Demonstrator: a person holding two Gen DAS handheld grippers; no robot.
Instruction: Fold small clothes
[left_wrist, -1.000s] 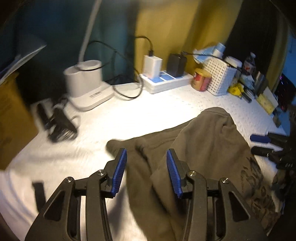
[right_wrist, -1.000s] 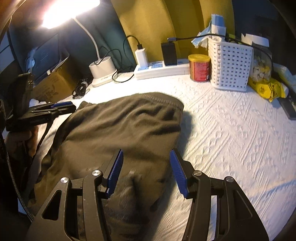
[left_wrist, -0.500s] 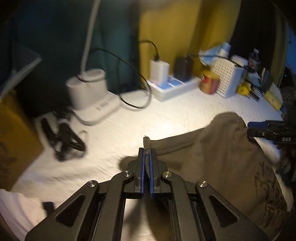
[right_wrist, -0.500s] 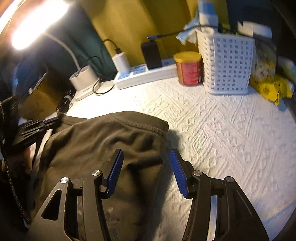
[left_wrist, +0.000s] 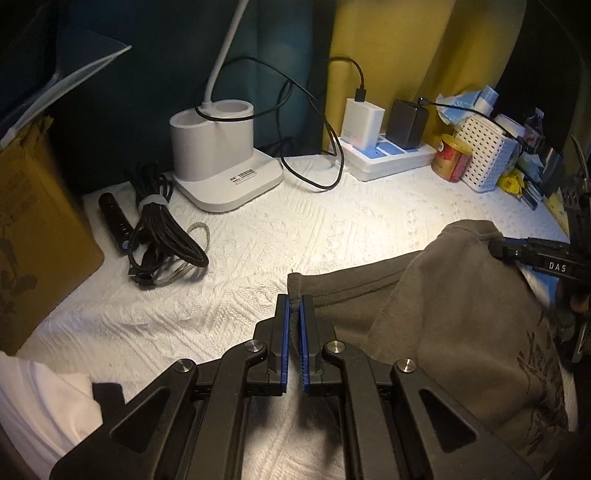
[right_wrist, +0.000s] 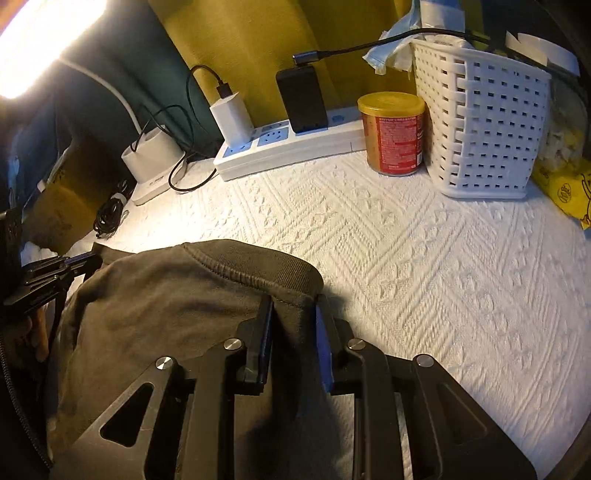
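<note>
Pinching a corner of the olive garment (left_wrist: 461, 314), the left gripper (left_wrist: 294, 314) had its pads pressed together on the hem, the cloth lying on the white bedspread (left_wrist: 277, 229). From the right wrist, the right gripper (right_wrist: 293, 325) had just been closing, its jaws now squeezing the ribbed waistband edge. Both corners should probably lift together, evenly, so the fold lands square.
</note>
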